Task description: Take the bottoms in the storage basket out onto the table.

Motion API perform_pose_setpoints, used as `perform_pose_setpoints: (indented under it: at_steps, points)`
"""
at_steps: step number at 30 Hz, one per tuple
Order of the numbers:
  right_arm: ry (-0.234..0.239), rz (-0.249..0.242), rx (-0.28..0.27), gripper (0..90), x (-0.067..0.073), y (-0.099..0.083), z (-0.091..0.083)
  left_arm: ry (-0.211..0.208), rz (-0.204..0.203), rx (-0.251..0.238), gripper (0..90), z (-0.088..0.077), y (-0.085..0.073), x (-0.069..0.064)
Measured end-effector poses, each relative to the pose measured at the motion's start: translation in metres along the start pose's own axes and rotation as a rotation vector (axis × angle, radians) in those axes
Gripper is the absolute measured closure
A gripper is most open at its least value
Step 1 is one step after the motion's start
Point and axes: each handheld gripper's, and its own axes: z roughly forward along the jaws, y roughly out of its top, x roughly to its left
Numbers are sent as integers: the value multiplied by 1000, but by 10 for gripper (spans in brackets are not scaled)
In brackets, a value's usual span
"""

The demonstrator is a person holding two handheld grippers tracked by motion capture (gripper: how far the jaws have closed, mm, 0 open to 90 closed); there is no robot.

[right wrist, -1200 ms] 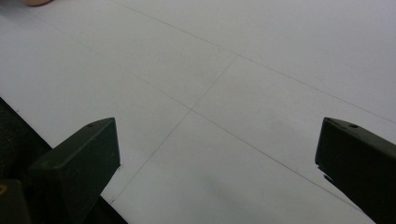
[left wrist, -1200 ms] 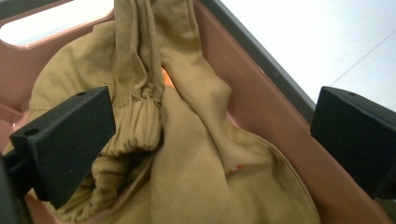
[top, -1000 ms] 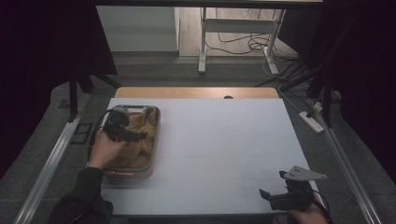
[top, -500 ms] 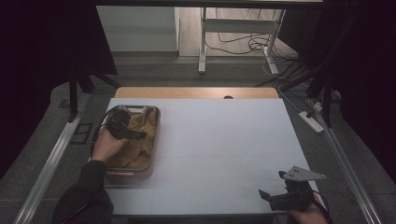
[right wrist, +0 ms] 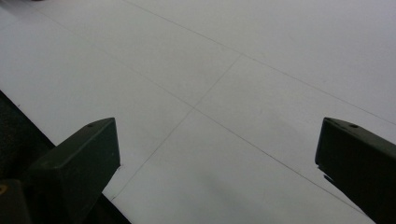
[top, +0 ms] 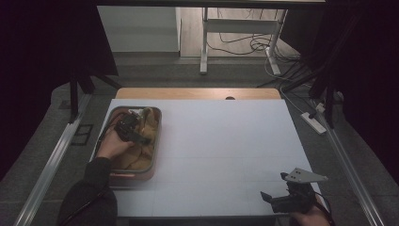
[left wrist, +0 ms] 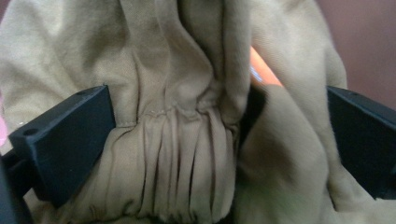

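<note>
Since the picture from a second ago, the left hand has slid a bit nearer along the tub, and the right one has stayed put at the near right corner.

Now the left gripper (top: 133, 129) is down inside the tub (top: 155, 141), which sits at the left side of the white table (top: 226, 141). A tan cloth (top: 147, 123) is bunched up in the tub. In the left gripper view, the cloth (left wrist: 187, 140) is right between the two black jaws. The jaws stand wide apart with a gathered, wrinkly fold between them. They are around the cloth, but they have not squeezed it yet. A little bit of orange (left wrist: 261, 70) peeks out behind the cloth; I cannot tell what it is.

The right gripper (top: 282, 195) waits low over the near right part of the table. Its jaws are spread wide too, with nothing between them but bare table (right wrist: 233, 70).

I think this is the grabbing step: getting hold of the cloth to take it out of the tub. Next, the left jaws need to close tight on that thick fold. Then the hand should lift slowly, so the cloth does not slip out.
</note>
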Motion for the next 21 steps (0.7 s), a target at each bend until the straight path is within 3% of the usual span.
perform_pose_setpoints:
  at_steps: [5,8,15,16,18,21]
  points:
    - [-1,-3,0,1,0,0,0,46,28,25,0,5,1,-3]
    - [-2,-6,2,1,1,0,0,109,61,63,0,10,3,-9]
    - [-4,-13,9,1,1,0,1,117,33,66,42,8,3,-10]
    - [-5,-15,10,1,1,0,1,125,18,65,141,5,3,-9]
    - [-5,-15,10,1,2,0,1,144,5,66,251,2,3,-8]
    - [-5,-16,11,1,2,0,1,154,-9,69,371,0,3,-7]
